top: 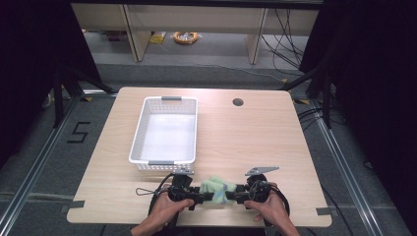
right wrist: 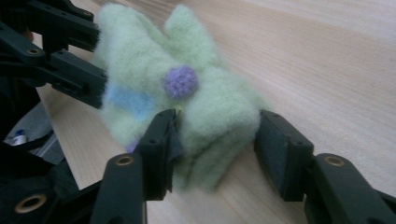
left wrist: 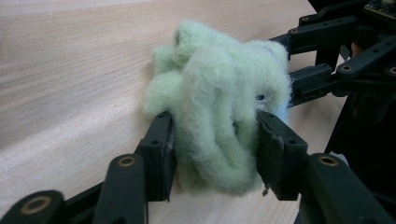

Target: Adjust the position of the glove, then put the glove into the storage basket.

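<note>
From the high view, a bunched, fuzzy pale-green knitted glove (top: 216, 189) lies at the near edge of the light wooden table (top: 255, 137), pinched between the left gripper (top: 196, 195) on its left and the right gripper (top: 237, 194) on its right. A white perforated plastic basket (top: 164, 132) stands just beyond, to the far left, with nothing in it.

In the left gripper view, the jaws are closed onto a thick wad of the glove (left wrist: 219, 107), pads pressed well into the fleece. That hold looks secure; the hand should keep steady pressure and avoid dragging the wool over the tabletop.

In the right gripper view, the glove (right wrist: 187, 102) shows a purple knitted bobble (right wrist: 181, 80) and a blue stripe (right wrist: 130, 100). One jaw presses the fabric; the other stands apart from it, so this gripper is not yet clamped. Closing it fully before both hands lift together would likely stop the bundle unfolding or slipping sideways.
</note>
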{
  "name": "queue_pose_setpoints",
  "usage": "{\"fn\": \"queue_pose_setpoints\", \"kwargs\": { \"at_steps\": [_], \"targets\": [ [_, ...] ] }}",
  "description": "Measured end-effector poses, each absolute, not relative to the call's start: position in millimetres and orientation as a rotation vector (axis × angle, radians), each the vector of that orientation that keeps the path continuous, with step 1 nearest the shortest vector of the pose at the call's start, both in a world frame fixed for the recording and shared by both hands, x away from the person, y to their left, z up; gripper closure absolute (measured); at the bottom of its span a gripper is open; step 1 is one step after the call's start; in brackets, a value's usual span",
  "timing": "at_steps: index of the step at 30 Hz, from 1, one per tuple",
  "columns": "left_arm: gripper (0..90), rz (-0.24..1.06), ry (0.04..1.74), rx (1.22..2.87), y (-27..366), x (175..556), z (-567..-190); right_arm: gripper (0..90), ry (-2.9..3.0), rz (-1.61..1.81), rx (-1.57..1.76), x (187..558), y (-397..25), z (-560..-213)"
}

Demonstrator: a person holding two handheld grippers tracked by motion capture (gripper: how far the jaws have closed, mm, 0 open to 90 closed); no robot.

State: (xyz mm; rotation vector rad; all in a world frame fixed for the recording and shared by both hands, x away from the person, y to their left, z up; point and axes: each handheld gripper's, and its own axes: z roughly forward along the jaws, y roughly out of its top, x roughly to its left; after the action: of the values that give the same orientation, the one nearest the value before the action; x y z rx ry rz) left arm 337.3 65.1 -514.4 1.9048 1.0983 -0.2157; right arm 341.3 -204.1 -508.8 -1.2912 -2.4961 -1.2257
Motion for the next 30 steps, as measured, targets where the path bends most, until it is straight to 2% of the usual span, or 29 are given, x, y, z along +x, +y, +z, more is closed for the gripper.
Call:
{"fn": "queue_pose_setpoints", "kwargs": {
  "at_steps": [3, 11, 30],
  "targets": [
    [58.7, -0.214, 1.087, 1.898, 65, 337, -515, 57.1, -2.46, -1.239, -1.283, 341, -205, -510],
    [65.2, -0.184, 1.035, 1.91, 63, 335, -511, 70.8, -2.437, -1.296, -1.259, 336, -208, -508],
    [66.8, -0.177, 0.984, 1.875, 70, 330, -492, 72.7, -2.397, -1.35, -1.232, 326, -205, -491]
  ]
}}
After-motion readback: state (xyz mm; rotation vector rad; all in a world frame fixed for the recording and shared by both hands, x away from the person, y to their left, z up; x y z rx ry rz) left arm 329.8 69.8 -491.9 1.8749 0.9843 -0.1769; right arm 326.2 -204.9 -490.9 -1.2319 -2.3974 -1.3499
